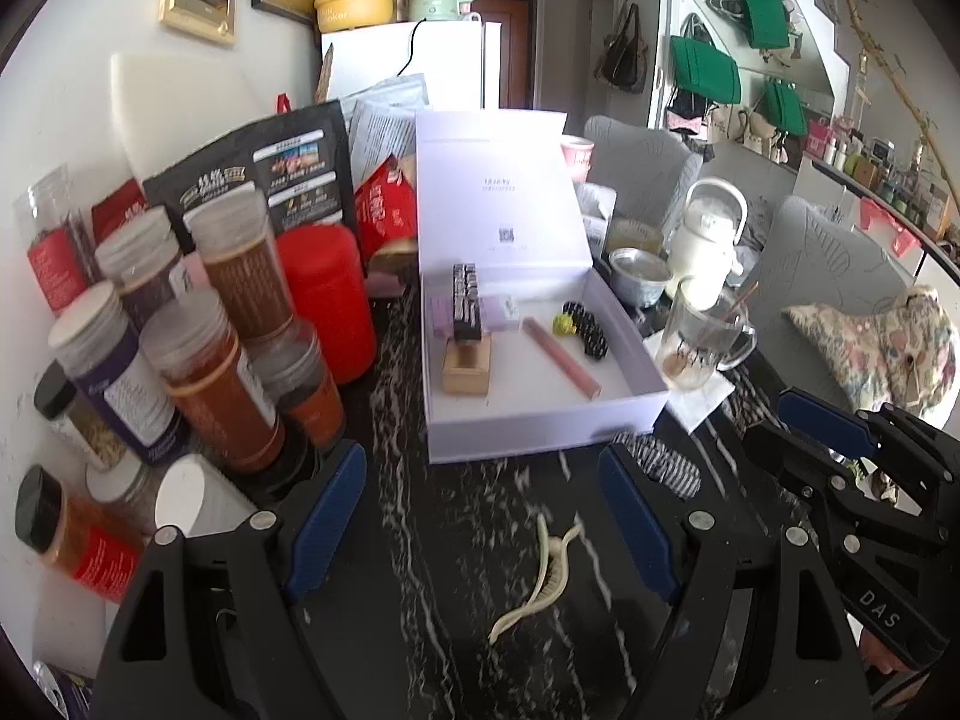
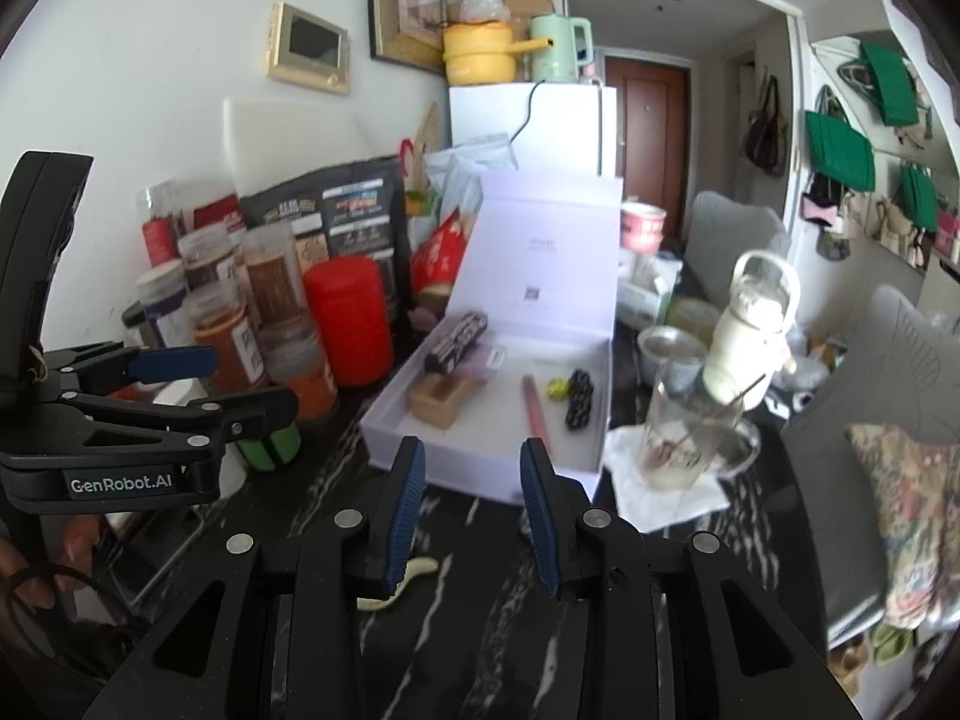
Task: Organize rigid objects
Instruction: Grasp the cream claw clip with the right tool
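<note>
Cream hair clip (image 1: 534, 582) on table, between spread left fingers (image 1: 327, 516)

A cluster of clear plastic spice jars (image 1: 198, 354) crowds the near left of the black marble-patterned table (image 1: 468, 540), with a red cylindrical canister (image 1: 327, 300) behind them. At right, a clear glass mug (image 1: 699, 336) stands on a white napkin (image 1: 699, 399), a white handled kettle (image 1: 711, 240) beyond it. Far back, a white fridge (image 2: 534, 123) carries a yellow pot (image 2: 480, 51).

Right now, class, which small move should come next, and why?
Probably lower the left tongs onto the cream hair clip: it lies loose on the dark table just ahead of them, outside the open white box, and both tongs are empty.
</note>
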`<state>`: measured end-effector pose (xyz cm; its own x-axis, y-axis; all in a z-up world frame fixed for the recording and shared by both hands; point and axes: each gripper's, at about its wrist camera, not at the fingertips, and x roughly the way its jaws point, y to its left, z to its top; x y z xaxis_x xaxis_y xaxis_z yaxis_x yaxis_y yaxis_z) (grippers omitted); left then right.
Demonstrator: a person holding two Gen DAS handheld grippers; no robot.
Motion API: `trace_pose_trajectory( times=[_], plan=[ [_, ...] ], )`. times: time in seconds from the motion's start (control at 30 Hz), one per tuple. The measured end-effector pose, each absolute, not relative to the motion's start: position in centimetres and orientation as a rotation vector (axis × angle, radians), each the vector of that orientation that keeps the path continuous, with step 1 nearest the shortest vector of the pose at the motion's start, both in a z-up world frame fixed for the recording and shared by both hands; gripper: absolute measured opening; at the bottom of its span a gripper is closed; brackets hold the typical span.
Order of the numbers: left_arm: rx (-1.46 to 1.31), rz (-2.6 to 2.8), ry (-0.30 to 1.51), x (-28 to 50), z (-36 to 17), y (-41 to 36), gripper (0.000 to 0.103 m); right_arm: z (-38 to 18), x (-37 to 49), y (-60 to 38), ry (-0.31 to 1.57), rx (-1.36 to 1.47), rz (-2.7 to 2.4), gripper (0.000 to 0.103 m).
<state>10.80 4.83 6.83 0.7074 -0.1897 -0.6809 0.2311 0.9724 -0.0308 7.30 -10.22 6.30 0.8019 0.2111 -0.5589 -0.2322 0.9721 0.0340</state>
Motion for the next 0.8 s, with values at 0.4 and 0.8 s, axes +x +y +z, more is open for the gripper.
trace_pose_trajectory(
  times=[0.4, 0.8],
  plan=[
    [0.035, -0.228, 0.784, 9.6, 3.7, 7.1, 0.080, 1.9, 6.9, -8.5, 0.709, -0.001, 0.275, 0.036],
    [0.030, -0.236, 0.843, 10.1, -0.1, 8.5, 0.080, -2.4, 8.0, -7.1, 0.801, 0.091, 0.294, 0.036]
  ],
)
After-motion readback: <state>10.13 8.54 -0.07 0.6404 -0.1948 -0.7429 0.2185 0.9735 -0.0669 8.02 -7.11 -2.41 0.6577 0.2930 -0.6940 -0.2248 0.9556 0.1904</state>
